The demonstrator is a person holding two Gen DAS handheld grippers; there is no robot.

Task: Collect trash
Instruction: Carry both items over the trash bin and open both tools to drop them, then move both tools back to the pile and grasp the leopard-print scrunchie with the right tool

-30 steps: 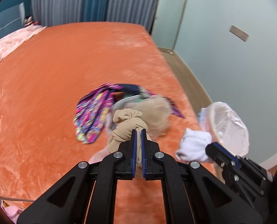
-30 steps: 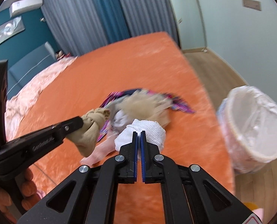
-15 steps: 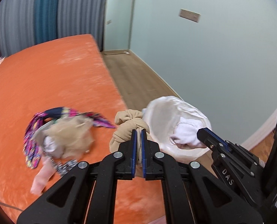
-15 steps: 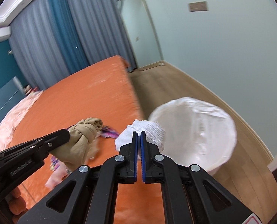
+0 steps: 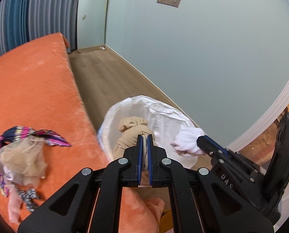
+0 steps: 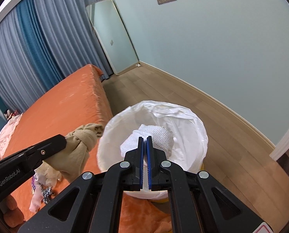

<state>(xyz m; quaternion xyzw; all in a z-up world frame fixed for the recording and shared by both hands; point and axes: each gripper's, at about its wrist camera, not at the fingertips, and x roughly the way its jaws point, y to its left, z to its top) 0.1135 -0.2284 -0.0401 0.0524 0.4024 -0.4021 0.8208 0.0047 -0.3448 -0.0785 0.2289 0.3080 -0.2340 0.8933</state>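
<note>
My left gripper (image 5: 144, 136) is shut on a knotted beige stocking (image 5: 133, 131) and holds it over the near rim of a white-lined trash bin (image 5: 164, 112). My right gripper (image 6: 145, 138) is shut on a white sock (image 6: 154, 136) and holds it above the bin's opening (image 6: 183, 120). The right gripper with the sock (image 5: 187, 142) also shows at the right of the left wrist view. The left gripper with the stocking (image 6: 80, 141) also shows at the left of the right wrist view, beside the bin's rim.
The bin stands on the wooden floor (image 6: 164, 85) against the orange bed (image 5: 27, 81). A pile of clothes (image 5: 24, 155) with a striped purple cloth lies on the bed. A pale green wall (image 6: 222, 48) runs behind the bin.
Both grippers have swung right from over the bed to the bin, still holding the stocking and the sock. The clothes pile has stayed on the bed.
</note>
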